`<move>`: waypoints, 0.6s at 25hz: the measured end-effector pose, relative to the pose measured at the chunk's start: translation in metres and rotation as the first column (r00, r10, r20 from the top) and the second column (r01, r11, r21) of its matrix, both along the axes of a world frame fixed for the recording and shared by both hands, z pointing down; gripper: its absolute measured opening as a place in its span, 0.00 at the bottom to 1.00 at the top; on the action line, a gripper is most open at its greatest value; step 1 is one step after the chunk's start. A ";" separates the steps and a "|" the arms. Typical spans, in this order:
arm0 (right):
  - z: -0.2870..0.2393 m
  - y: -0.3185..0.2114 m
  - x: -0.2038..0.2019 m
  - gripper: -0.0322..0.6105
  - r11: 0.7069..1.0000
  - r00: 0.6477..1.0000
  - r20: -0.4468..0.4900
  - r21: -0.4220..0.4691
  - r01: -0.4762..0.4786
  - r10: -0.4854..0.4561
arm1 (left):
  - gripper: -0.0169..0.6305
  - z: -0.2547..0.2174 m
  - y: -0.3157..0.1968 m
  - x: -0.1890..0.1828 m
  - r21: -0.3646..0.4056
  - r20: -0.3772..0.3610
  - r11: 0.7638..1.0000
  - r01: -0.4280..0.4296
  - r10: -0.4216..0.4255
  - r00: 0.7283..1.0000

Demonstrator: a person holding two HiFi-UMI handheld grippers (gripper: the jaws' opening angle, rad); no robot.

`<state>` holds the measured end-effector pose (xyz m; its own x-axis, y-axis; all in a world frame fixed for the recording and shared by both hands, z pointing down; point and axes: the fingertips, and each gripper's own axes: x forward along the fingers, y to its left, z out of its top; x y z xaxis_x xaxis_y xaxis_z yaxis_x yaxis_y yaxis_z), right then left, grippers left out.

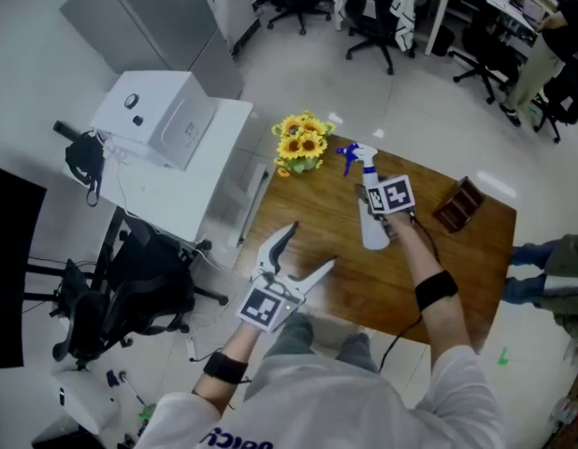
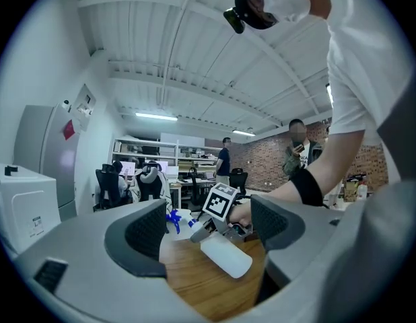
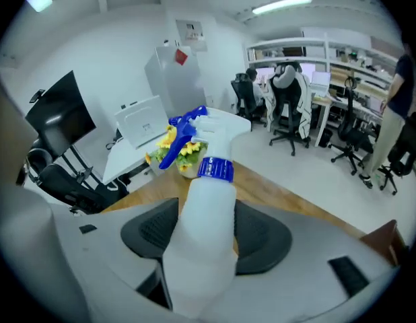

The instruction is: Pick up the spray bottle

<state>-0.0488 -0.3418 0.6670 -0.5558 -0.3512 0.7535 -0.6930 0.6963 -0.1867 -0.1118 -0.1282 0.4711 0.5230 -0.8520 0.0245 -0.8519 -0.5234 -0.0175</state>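
The right gripper (image 3: pixel 205 229) is clamped on the spray bottle (image 3: pixel 198 200), which is white plastic with a blue collar and trigger. It is tilted over the wooden table (image 1: pixel 457 269) near the sunflowers (image 1: pixel 301 143). At the near left edge, the left gripper (image 1: pixel 310 247) has its jaws apart and empty.

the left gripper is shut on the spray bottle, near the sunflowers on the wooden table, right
Not quite: the right gripper is shut on the spray bottle, as the right gripper view shows; the left gripper is open and empty. The bottle is near the sunflowers on the wooden table.
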 end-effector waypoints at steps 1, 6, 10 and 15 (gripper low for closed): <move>-0.014 0.004 0.003 0.43 0.999 1.000 0.028 0.030 -0.012 0.011 | 0.63 -0.002 0.000 0.001 0.006 0.001 1.000 0.001 -0.001 1.000; -0.077 0.016 0.035 0.43 0.968 0.990 0.108 0.225 -0.109 0.087 | 0.63 -0.010 -0.001 0.001 0.004 -0.003 0.999 0.036 -0.036 0.999; -0.123 0.041 0.064 0.43 0.926 0.972 0.194 0.324 -0.193 0.135 | 0.63 -0.013 0.001 0.002 0.001 -0.006 0.999 0.053 -0.053 0.999; -0.167 0.076 0.107 0.43 0.856 0.949 0.241 0.428 -0.290 0.201 | 0.63 -0.018 0.003 0.006 -0.006 -0.010 0.998 0.069 -0.069 0.998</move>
